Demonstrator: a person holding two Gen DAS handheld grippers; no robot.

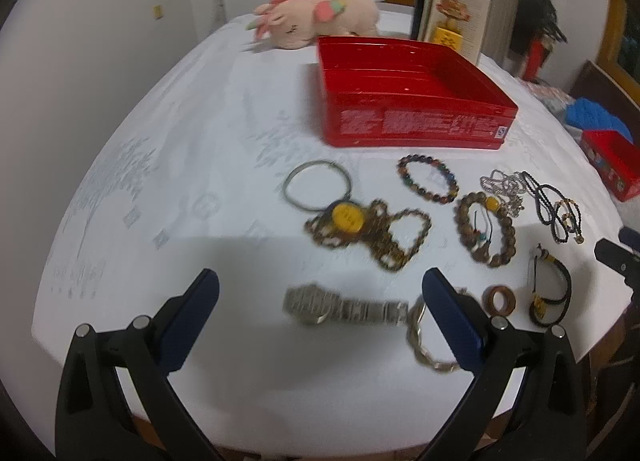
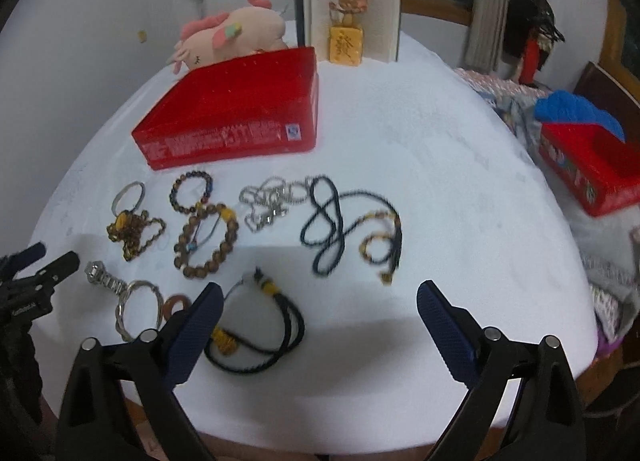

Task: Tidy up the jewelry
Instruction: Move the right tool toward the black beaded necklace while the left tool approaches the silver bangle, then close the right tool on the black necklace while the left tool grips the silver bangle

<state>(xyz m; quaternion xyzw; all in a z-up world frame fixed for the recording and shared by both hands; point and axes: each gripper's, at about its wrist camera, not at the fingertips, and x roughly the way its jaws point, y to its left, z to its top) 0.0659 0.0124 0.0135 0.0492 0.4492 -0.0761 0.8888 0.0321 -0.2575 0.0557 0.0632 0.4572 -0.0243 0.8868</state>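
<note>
Left gripper (image 1: 320, 301) fingers spread wide, nothing held; metal watch (image 1: 340, 307) seen between them on the white worktop (image 1: 224, 133). Right gripper (image 2: 320, 313) likewise wide, black cord bracelet (image 2: 260, 325) beside its left finger. Bracelets and necklaces scattered beyond; red tin (image 1: 408, 101) farther back.

White-clothed table (image 1: 224, 133) — red tin (image 1: 404, 101), plush toy (image 1: 320, 17), watch (image 1: 344, 307), scattered bracelets and necklaces.

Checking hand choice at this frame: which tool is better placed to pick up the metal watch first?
Left. The left tool is open with the watch lying right between its fingers. The right tool, also open, faces the black cord bracelet, and the watch sits far to its left.
</note>
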